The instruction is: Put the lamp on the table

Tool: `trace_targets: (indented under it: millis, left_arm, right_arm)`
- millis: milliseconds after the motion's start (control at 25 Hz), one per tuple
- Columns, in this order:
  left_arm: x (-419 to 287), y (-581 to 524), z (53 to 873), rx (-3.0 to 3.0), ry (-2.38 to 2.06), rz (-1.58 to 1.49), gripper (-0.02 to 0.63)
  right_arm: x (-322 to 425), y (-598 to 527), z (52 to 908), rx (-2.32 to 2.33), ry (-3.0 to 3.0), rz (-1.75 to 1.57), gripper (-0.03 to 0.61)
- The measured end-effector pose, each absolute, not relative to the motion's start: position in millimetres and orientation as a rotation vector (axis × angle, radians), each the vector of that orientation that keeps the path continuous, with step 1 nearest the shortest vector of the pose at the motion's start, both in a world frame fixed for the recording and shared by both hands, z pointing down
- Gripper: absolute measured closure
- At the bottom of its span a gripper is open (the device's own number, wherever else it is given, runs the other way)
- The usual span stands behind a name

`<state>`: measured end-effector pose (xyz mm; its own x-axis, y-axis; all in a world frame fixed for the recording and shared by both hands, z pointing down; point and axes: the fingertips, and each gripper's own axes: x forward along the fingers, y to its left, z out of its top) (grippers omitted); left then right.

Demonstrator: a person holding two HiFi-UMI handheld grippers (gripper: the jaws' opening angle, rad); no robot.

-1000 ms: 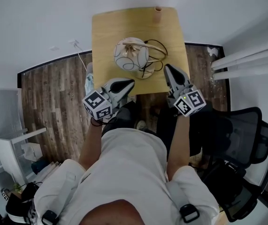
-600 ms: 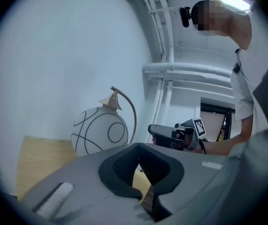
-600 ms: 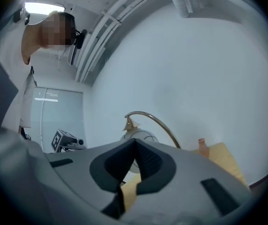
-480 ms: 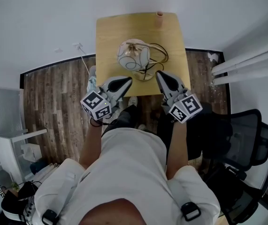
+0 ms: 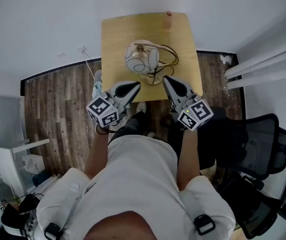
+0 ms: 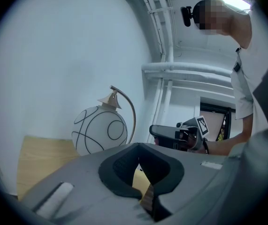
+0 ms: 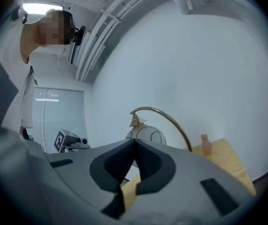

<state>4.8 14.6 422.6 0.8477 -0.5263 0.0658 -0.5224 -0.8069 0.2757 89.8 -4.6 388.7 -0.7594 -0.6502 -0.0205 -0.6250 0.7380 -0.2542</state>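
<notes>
Right gripper (image 5: pixel 169 81) has drawn back from the lamp (image 5: pixel 141 59) and closed on nothing; the left gripper (image 5: pixel 131 86) is closed and empty too. The lamp stands upright on the table (image 5: pixel 115 29), so both should probably back straight off, clear of the cord (image 5: pixel 172 59). It is a white globe with dark looping lines under a curved brass arm.

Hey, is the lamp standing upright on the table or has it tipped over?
Upright: the lamp stands on the table, its curved arm arching up over the round globe.
</notes>
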Motion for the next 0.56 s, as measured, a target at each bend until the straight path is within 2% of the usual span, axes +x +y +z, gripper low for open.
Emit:
trace_targets:
  millis: [560]
  left_arm:
    - [5.7, 17.5, 425.4, 2.735, -0.804, -0.016, 0.614]
  right_arm:
    - [87.2, -1.4, 392.5, -1.024, 2.846, -0.367, 0.589]
